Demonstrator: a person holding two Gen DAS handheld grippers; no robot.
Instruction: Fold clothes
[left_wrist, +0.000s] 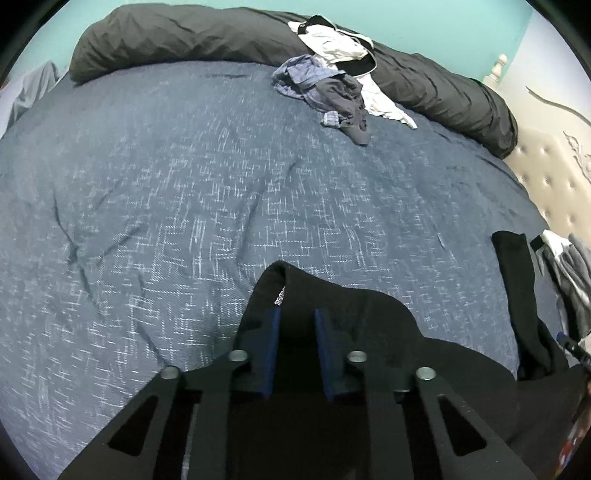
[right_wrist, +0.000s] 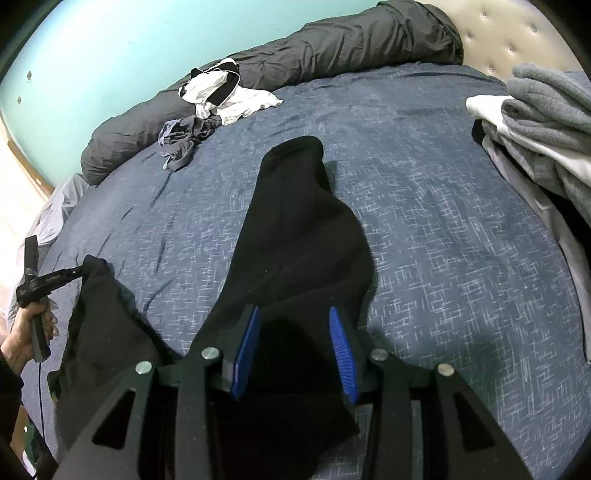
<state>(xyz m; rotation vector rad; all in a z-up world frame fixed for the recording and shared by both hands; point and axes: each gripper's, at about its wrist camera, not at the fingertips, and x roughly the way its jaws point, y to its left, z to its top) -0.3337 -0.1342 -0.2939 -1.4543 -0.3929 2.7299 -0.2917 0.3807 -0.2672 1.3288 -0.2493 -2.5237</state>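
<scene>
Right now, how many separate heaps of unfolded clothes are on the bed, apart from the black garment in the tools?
2, maybe more hidden. A white, black and blue heap lies at the far side by the dark duvet roll; a grey and white heap sits at the right edge near the headboard.

A black garment lies on a bedspread of dusty blue flecked with white crosshatch marks. The gripper fingers have bright blue pads on black frames. A charcoal duvet roll, a white-and-black top, a grey fleece, turquoise wall.
</scene>
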